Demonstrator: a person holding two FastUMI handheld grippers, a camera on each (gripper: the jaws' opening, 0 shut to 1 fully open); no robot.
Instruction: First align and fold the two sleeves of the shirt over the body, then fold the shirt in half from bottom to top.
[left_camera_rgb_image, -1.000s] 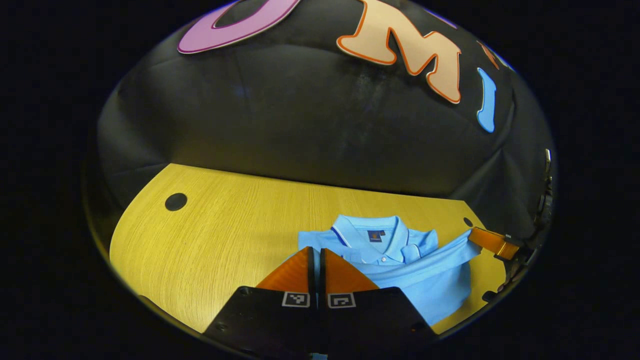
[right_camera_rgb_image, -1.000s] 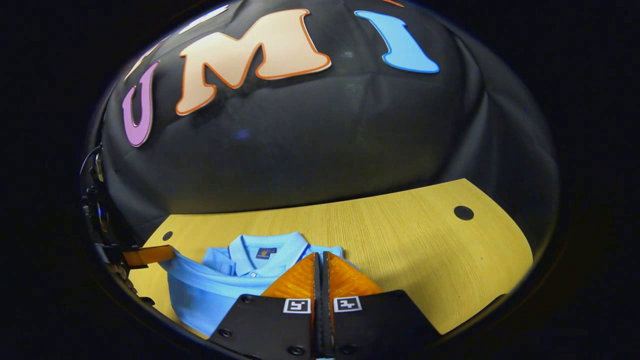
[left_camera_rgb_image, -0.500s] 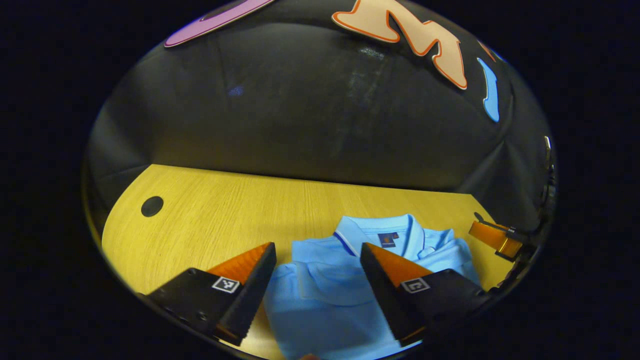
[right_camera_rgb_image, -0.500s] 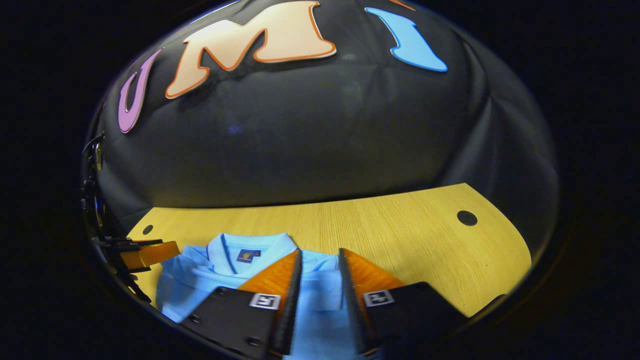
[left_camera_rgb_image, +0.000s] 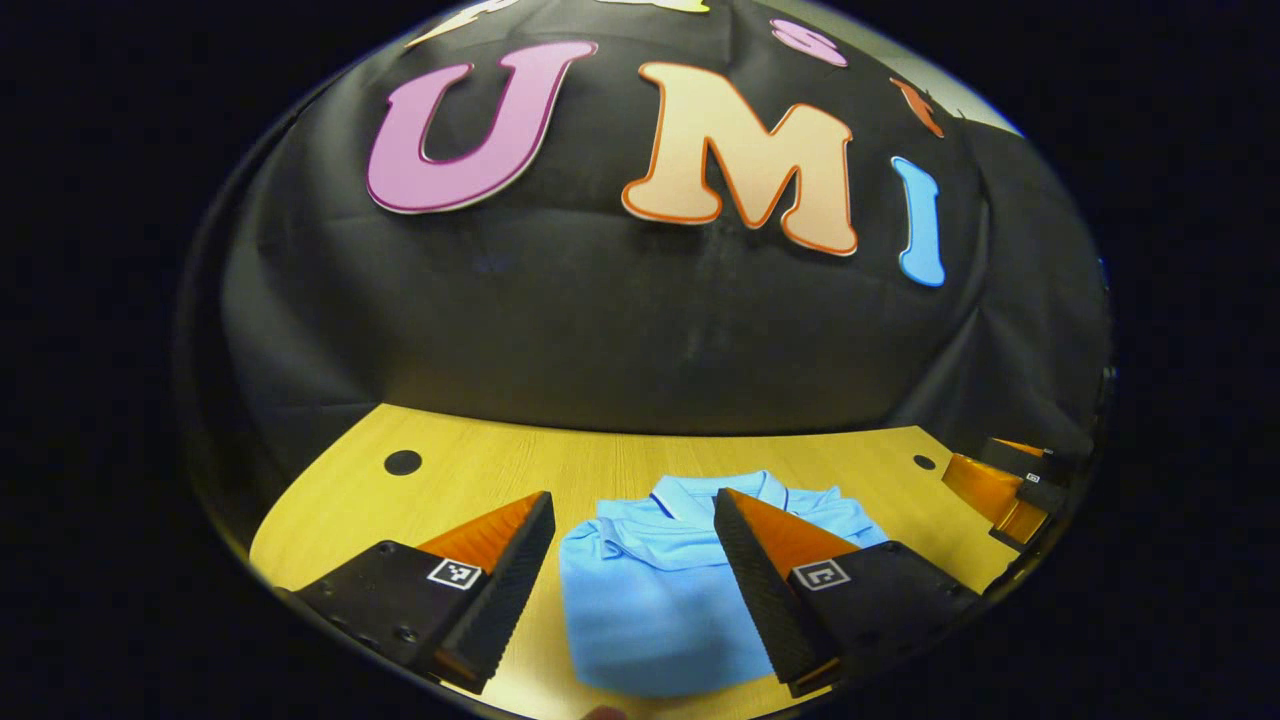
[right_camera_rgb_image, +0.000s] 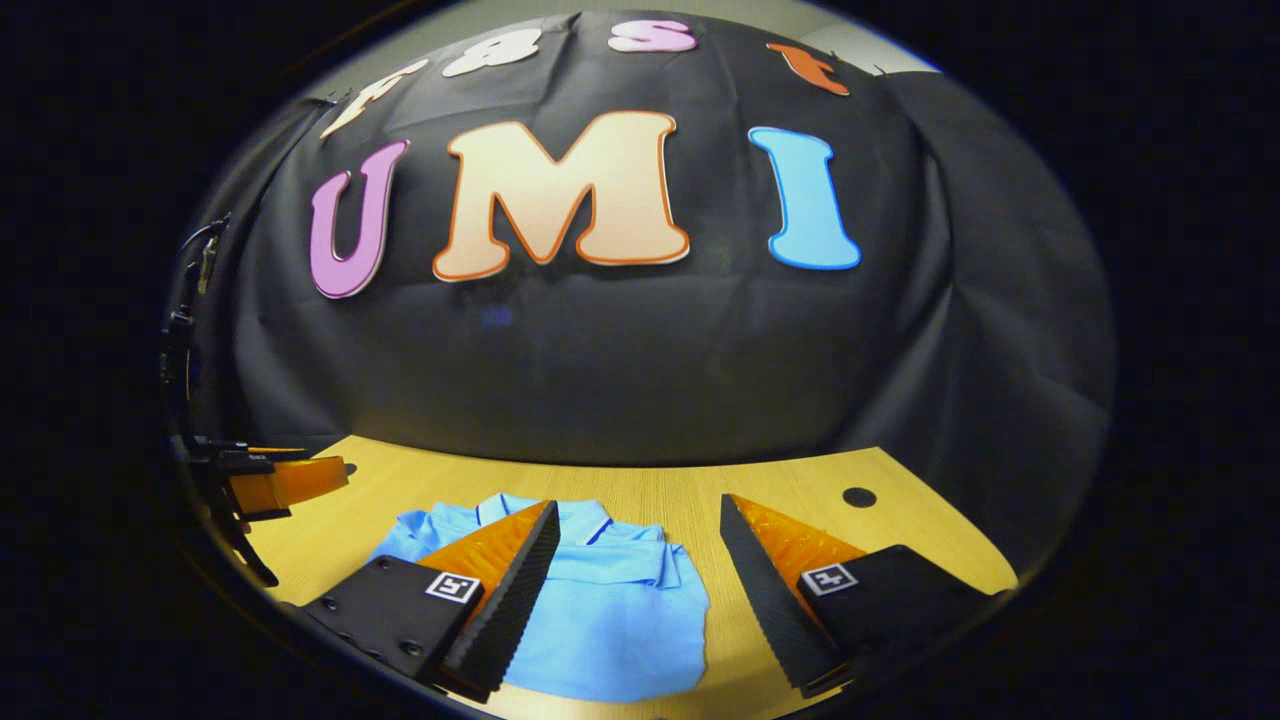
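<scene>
We see the light blue shirt (left_camera_rgb_image: 650, 600) lying folded into a compact rectangle on the yellow wood-grain table (left_camera_rgb_image: 480, 470), collar toward the booth wall, and from here we can read no brand or label on it. In the left gripper view the left gripper (left_camera_rgb_image: 632, 520) hangs above the shirt with its jaws spread wide and nothing between them, while the right gripper (left_camera_rgb_image: 990, 488) shows at the far right edge. In the right gripper view the right gripper (right_camera_rgb_image: 640, 525) is likewise released and empty over the shirt's right side (right_camera_rgb_image: 620, 620), each finger carrying a small square black-and-white marker (right_camera_rgb_image: 452, 586), and the left gripper (right_camera_rgb_image: 285, 482) shows at the far left.
</scene>
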